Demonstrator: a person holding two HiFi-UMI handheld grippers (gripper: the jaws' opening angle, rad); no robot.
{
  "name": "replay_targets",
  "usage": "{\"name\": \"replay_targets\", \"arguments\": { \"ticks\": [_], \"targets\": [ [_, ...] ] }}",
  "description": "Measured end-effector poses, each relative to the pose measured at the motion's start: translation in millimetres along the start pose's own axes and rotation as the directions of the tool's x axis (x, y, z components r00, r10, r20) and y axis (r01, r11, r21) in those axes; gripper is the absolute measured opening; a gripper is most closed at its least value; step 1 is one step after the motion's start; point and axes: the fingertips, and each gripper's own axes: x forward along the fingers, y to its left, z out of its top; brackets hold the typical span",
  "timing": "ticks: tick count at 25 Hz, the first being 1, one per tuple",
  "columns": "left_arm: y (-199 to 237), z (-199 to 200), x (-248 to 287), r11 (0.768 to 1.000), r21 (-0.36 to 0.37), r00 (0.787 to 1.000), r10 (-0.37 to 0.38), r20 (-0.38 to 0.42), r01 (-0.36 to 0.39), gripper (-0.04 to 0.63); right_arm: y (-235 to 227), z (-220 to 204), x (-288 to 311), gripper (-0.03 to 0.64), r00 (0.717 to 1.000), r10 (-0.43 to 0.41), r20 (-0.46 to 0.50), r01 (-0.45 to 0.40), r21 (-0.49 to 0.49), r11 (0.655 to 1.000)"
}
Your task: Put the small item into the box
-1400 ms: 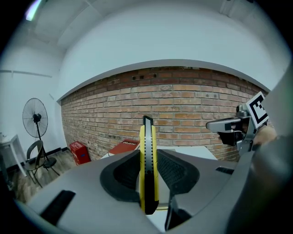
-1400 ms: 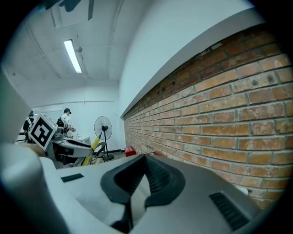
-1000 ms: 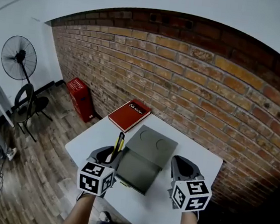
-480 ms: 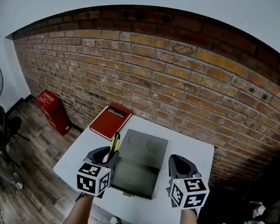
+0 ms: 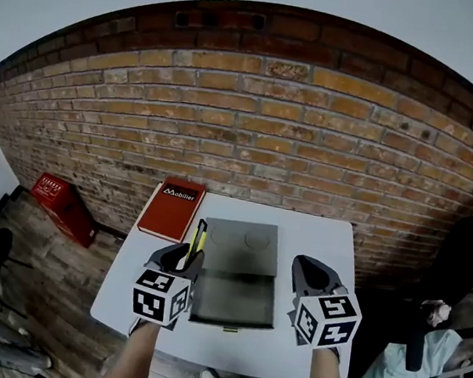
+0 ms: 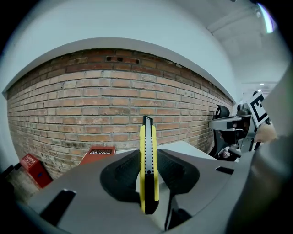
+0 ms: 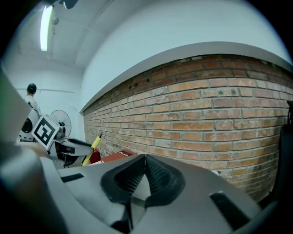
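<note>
1. Left gripper [image 5: 185, 259]: jaws clamped on a yellow utility knife [image 6: 149, 169]. The pads press on both of its flat sides.
2. The knife stands on edge in the jaws, its black tip sticking out past the fingertips toward the brick wall [image 5: 311, 142].
3. Knife location: just left of the box [image 5: 233, 302], by the left edge of its lid [image 5: 242, 246], held above the tabletop [image 5: 320, 237]. It is not in the box.
4. The box is grey, sits mid-tabletop and is open. Its lid lies back flat on the wall side.
5. Right gripper [image 7: 143, 167]: jaws closed tip to tip with nothing between them. It is just right of the box, level with the left gripper.
6. A red book [image 5: 172, 208] lies flat on the tabletop beyond the box's far-left corner, near it but not touching.
7. A red crate [image 5: 62, 205] is on the floor well left of the box, against the wall.
</note>
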Motion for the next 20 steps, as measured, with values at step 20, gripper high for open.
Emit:
{"name": "replay_targets", "arguments": {
  "ticks": [20],
  "targets": [
    [-8,-4,22,0.988,0.104,0.993,-0.110,-0.038,0.114,0.130,1,2,-2,0.020,0.997,-0.067,0.028,0.067,0.000,0.998]
  ]
}}
